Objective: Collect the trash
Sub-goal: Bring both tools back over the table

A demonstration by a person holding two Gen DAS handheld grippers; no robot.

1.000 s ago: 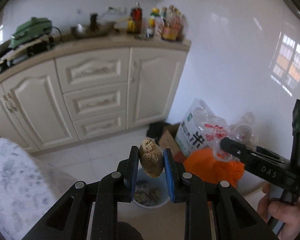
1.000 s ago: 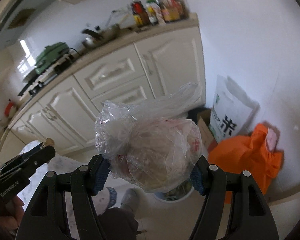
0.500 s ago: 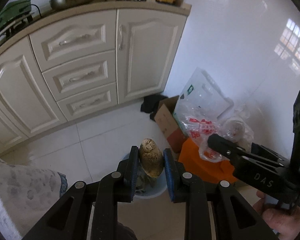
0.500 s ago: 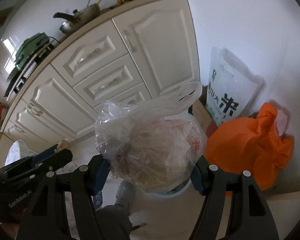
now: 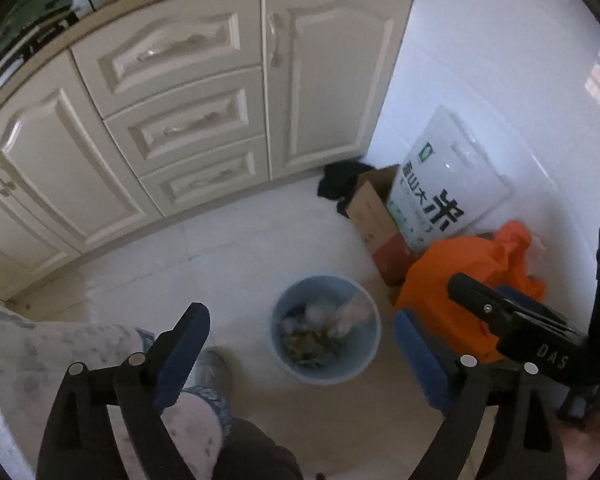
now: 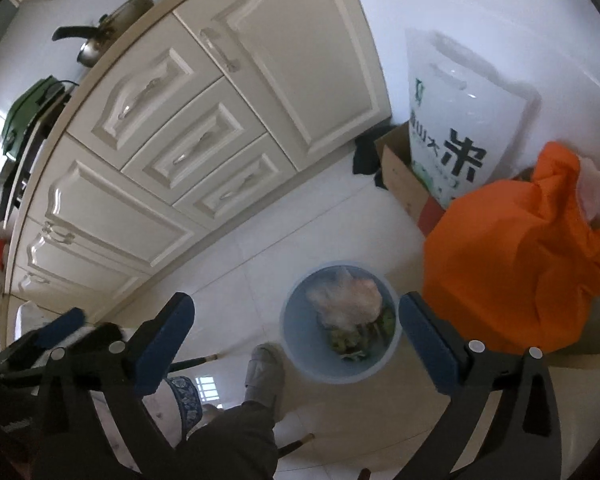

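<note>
- The left tool [image 5: 302, 350] points steeply down at the floor [image 5: 236, 248], and its jaws are opening with nothing between them.
- The right tool [image 6: 296, 330] also points down, and its jaws are opening wide with nothing between the blue pads [image 6: 428, 344].
- A round pale blue bin [image 5: 327, 368] stands on the white tiled floor below both tools, framed between the jaws of each.
- A clear plastic bag of trash [image 6: 346, 300] lies in the bin on top of the other waste; it looks blurred in both views.
- Green and brown scraps [image 6: 350, 342] fill the bottom of the bin beside the bag.
- An orange bag [image 6: 516, 264] sits on the floor just beside the bin, on its right in both views.
- A white sack with a large black character [image 5: 440, 192] leans on the white wall behind the orange bag, standing in an open cardboard box [image 5: 374, 210].
- A dark cloth [image 5: 340, 182] lies on the floor at the corner of the cream cabinets [image 5: 188, 120].
- A pan [image 6: 100, 40] and a green appliance [image 6: 28, 116] rest on the table above the cabinets.
- The person's grey slipper [image 6: 264, 372] stands close to the bin, with a dark trouser leg [image 6: 236, 440] below it.
- In the left wrist view, the right tool shows as a black arm at the right edge.
</note>
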